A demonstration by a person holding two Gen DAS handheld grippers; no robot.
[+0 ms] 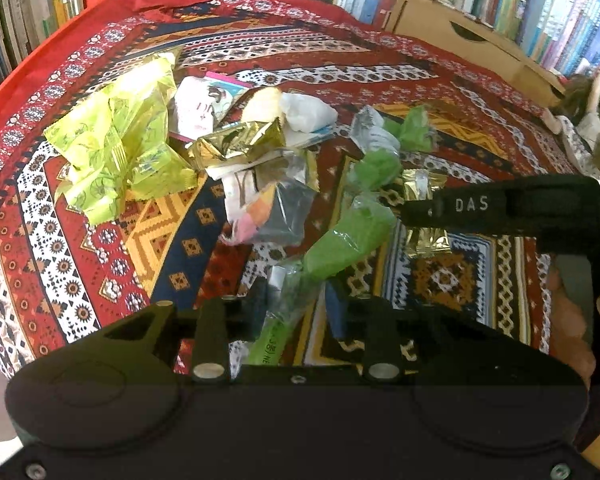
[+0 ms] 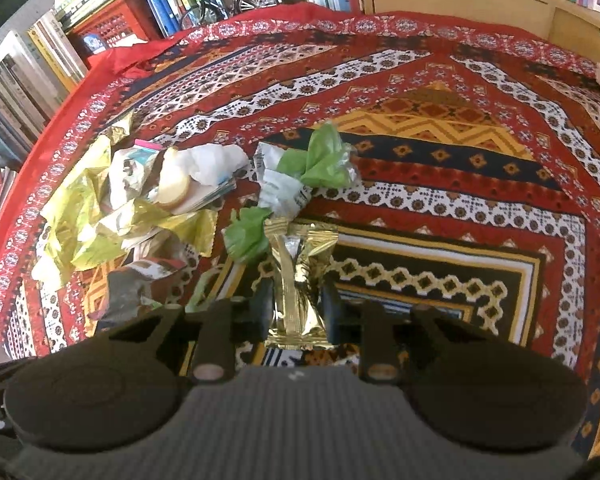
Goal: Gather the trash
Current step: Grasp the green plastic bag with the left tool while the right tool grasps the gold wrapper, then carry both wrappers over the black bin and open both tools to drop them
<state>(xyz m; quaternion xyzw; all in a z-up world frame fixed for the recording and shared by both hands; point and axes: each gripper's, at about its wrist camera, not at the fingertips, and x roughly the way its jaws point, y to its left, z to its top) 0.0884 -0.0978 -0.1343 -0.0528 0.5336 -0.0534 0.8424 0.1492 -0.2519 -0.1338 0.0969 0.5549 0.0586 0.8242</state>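
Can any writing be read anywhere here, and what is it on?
"DAS": white letters on the black right gripper.
Partial print on the green wrapper in the left gripper: too blurred to read.
Pink lettering on the white packet: unclear.
Book spines: too small.

Wrappers (image 2: pixel 132 208) crowd the patterned cloth's (image 2: pixel 440 184) left half; its right half lies open to pass.

Bright, even daylight across both views, colours warm and saturated. Foil wrappers (image 2: pixel 300 280) throw glare at centre. Heavy fisheye bending curls the bookshelves (image 1: pixel 540 8) from 10 to 2 o'clock. Gripper bodies sit dark at 6 o'clock; edges are soft and slightly blurred.
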